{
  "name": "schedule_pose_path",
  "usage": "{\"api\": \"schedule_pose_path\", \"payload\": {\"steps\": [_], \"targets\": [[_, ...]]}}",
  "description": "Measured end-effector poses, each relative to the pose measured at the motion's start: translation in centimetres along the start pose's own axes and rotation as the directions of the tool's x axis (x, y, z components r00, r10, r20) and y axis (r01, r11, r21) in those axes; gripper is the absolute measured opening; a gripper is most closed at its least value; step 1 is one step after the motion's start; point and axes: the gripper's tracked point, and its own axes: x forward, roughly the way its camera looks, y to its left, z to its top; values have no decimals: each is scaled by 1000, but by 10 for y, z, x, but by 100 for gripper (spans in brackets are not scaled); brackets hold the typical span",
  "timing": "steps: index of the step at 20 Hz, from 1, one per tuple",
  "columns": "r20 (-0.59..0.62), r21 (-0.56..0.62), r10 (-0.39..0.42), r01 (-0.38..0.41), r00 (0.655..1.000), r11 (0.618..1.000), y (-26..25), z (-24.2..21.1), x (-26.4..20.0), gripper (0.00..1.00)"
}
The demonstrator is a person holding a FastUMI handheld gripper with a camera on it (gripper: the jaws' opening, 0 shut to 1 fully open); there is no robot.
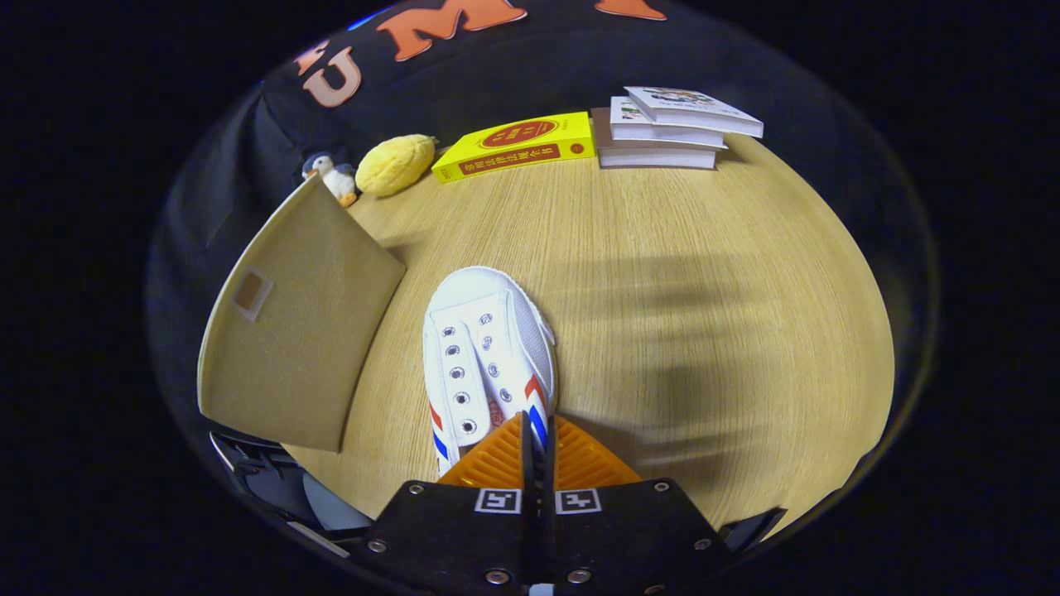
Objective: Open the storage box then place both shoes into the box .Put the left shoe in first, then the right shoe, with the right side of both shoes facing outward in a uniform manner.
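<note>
A pale wood-grain worktop runs out ahead under a dark cloth wall, with soft shadows lying across its bare right half, where there is wide open room. Along the far edge lie a yellow book, flat, and just beside it a stack of books with the top ones skewed. To their left sit a lumpy yellow plush and a small penguin toy, near each other.

The storage box shows at the near left edge as a dark opening, its flat tan lid raised and leaning, a small pale square patch on it; what lies inside is hard to make out.

A white canvas shoe, with metal eyelets and red and blue stripes on its sides, lies toe away just ahead of the fingers. The gripper has its fingers drawn close together with a thin gap, seemingly pinching the shoe's right collar edge at the heel.
</note>
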Motion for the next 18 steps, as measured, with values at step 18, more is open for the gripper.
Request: {"api": "schedule_pose_path", "payload": {"steps": [18], "targets": [[275,221,21,-85,961,971,136,88,-99,0]]}}
